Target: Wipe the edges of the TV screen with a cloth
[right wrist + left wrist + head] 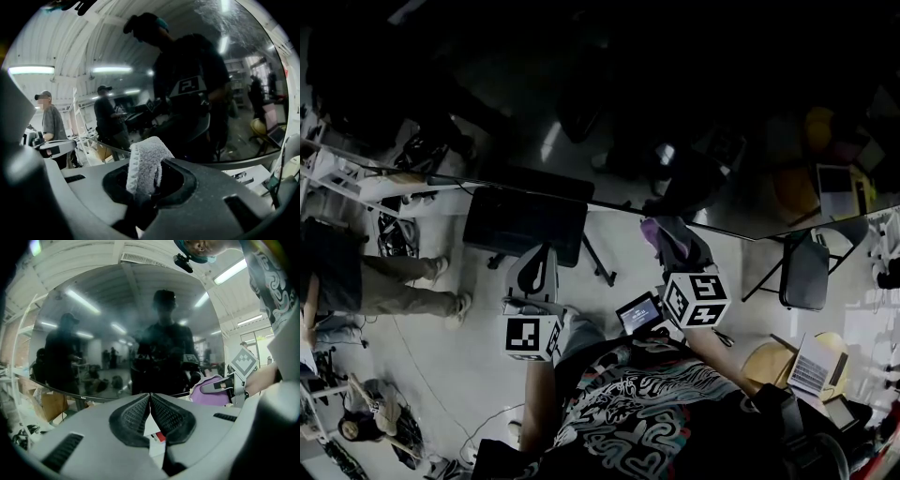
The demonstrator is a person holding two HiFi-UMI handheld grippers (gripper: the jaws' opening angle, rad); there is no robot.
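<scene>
The TV screen (581,94) is a wide, dark, glossy panel that mirrors the room; its lower edge (609,206) runs across the head view. It fills most of the left gripper view (117,333) and the right gripper view (187,93). My right gripper (673,242) is shut on a purple cloth (667,232), held at the screen's lower edge. That cloth (145,164) sticks up between the jaws, and it shows beside the screen from the left (213,390). My left gripper (150,401) is shut with nothing in it, hanging just below the edge, left of the right one (542,255).
A black panel on a stand (525,220) sits under the screen. A person (356,281) sits at the left beside racks. At the right are a folding chair (806,272) and a laptop (814,366). A small lit device (639,314) sits between my grippers.
</scene>
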